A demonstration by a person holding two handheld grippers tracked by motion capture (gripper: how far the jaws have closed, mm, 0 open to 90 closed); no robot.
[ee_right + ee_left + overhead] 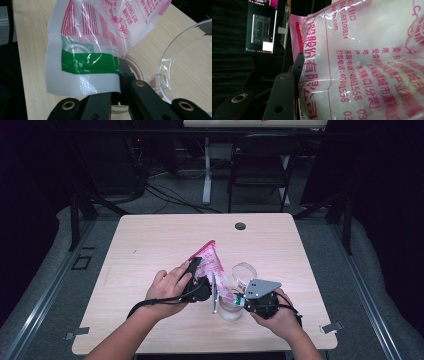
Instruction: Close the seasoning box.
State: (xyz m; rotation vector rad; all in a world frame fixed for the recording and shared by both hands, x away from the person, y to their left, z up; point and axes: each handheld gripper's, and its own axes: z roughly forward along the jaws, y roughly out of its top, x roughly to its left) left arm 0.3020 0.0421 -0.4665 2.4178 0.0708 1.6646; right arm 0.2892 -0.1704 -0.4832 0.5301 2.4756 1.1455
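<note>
A pink-and-white plastic bag (212, 261) of white granules hangs tilted over the middle of the table, held from both sides. My left gripper (194, 268) is shut on its upper left edge; in the left gripper view one black finger (283, 96) presses the bag (362, 62) and the other is hidden behind it. My right gripper (238, 296) is shut on the bag's lower corner, a white flap with a green band (88, 62), right gripper (118, 83). Just under that corner stands a clear jar (231, 310) with a wooden rim (137, 67).
A clear round lid (245, 269) (185, 60) stands open beside the jar. The wooden table (150, 245) has a grommet hole (240, 226) near its far edge. A folding chair (260, 165) stands behind the table. A lit monitor (262, 32) glows in the dark background.
</note>
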